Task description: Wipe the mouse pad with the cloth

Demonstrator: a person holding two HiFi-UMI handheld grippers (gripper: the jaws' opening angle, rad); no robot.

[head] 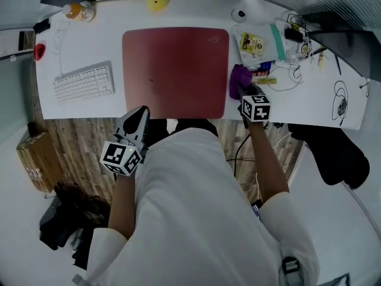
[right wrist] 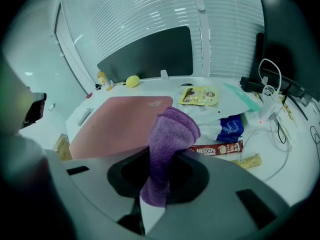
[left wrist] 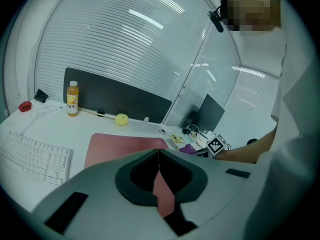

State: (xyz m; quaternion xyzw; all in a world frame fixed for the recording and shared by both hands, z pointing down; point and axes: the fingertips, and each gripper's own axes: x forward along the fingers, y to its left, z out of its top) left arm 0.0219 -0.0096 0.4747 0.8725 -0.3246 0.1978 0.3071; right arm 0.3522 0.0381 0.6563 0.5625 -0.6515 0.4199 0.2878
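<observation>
Right gripper (right wrist: 159, 156): jaws were found clamped on the purple cloth (right wrist: 169, 136). The cloth was pinched in a folded bunch, its upper fold standing beyond the jaw tips and its lower end hanging behind them. In the head view this gripper (head: 245, 93) was seen at the near right of the desk (head: 89, 46), with the cloth (head: 238, 81) just beside the right edge of the mouse pad (head: 175, 70). Contact between cloth and pad could not be confirmed.

Left gripper (left wrist: 159, 160): jaws were found closed together, with nothing held between them. In the head view it (head: 140, 112) was seen at the near edge of the desk, close to the near left corner of the pad.

Mouse pad: red, lying flat at the middle of the desk, recorded in both gripper views (left wrist: 120, 146) (right wrist: 120, 124).

Left of the pad a white keyboard (head: 84, 82) was noted, and at the far left a bottle of orange drink (left wrist: 73, 98), standing upright. A yellow round object (head: 157, 0) was noted at the far edge. Right of the pad a yellow packet (right wrist: 200, 96), a blue packet (right wrist: 231, 126), a red Nescafe sachet (right wrist: 216, 148) and white cables (right wrist: 270, 99) were recorded. A cardboard box (head: 38, 159) was seen on the floor at the left.
</observation>
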